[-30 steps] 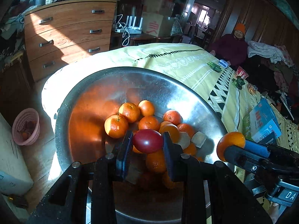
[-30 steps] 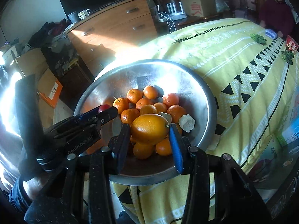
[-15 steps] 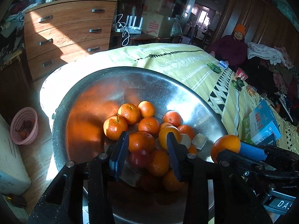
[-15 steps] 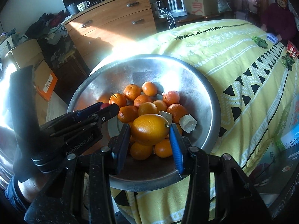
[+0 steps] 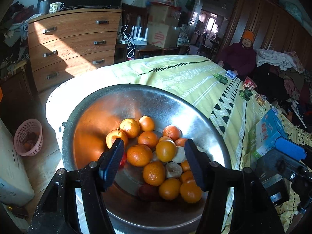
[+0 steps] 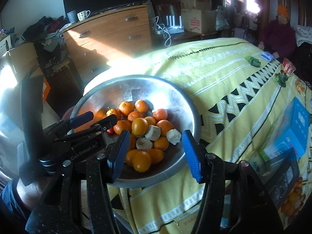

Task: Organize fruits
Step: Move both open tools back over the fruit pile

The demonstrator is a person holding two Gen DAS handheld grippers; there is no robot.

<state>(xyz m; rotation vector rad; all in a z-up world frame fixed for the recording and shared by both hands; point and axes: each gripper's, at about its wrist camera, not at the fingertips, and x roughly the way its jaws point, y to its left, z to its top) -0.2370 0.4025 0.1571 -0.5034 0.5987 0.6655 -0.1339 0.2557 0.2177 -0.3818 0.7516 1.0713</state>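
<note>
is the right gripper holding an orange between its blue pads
No: the right gripper has nothing between its pads as its jaws open, and the oranges all lie in the round metal basin below.

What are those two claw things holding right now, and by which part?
Nothing. The left gripper and the right gripper are both opening, with nothing between their pads; the oranges lie in the metal bowl below.

Oranges [image 5: 154, 152] piled in a steel basin [image 5: 195, 115] – frame centre – with one red fruit [image 6: 110, 130] at the pile's left edge.
</note>
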